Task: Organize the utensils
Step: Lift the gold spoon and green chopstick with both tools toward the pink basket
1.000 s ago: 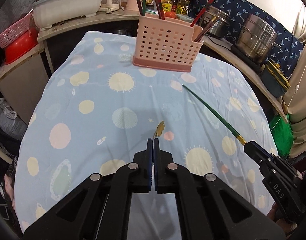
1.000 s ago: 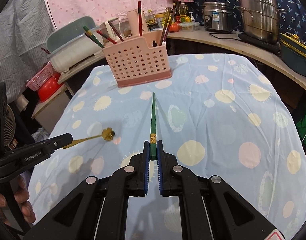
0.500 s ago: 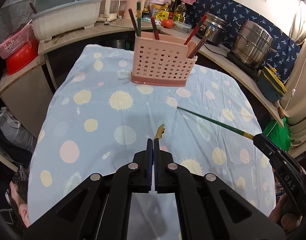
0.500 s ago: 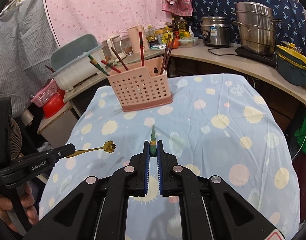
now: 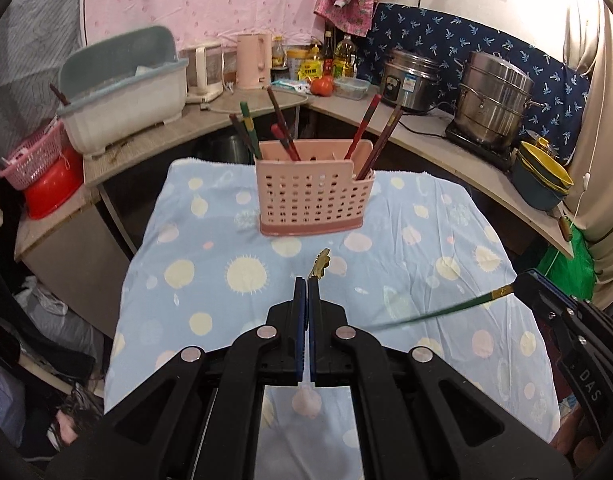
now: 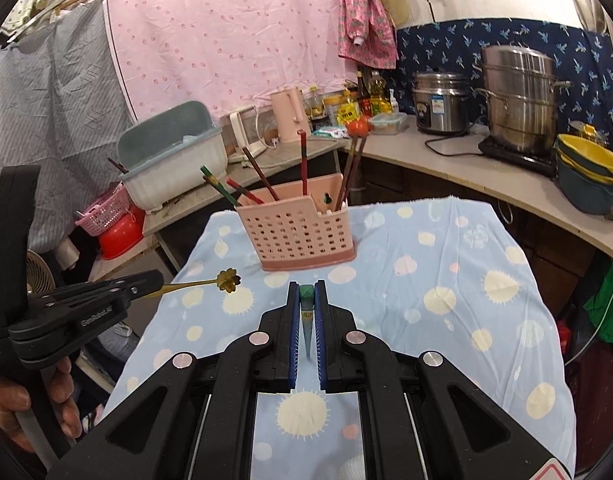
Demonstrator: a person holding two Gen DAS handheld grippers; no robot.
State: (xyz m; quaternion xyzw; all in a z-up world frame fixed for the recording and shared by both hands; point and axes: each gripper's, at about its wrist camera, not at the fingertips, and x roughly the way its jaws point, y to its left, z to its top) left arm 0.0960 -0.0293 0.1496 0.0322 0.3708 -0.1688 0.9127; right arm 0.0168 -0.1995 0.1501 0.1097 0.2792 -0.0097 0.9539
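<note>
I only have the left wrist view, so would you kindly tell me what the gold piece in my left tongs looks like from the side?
Observer: The right wrist view shows a thin gold utensil with a flower-shaped end, sticking out level from the left tongs.
Operator: Thank you. How does the chopstick sit in the right tongs?
Observer: The green chopstick has its butt end between the right tongs, tip pointing back toward that camera.
Operator: Which holder slot is fuller?
Observer: The holder has more chopsticks in its wide left compartment.
</note>
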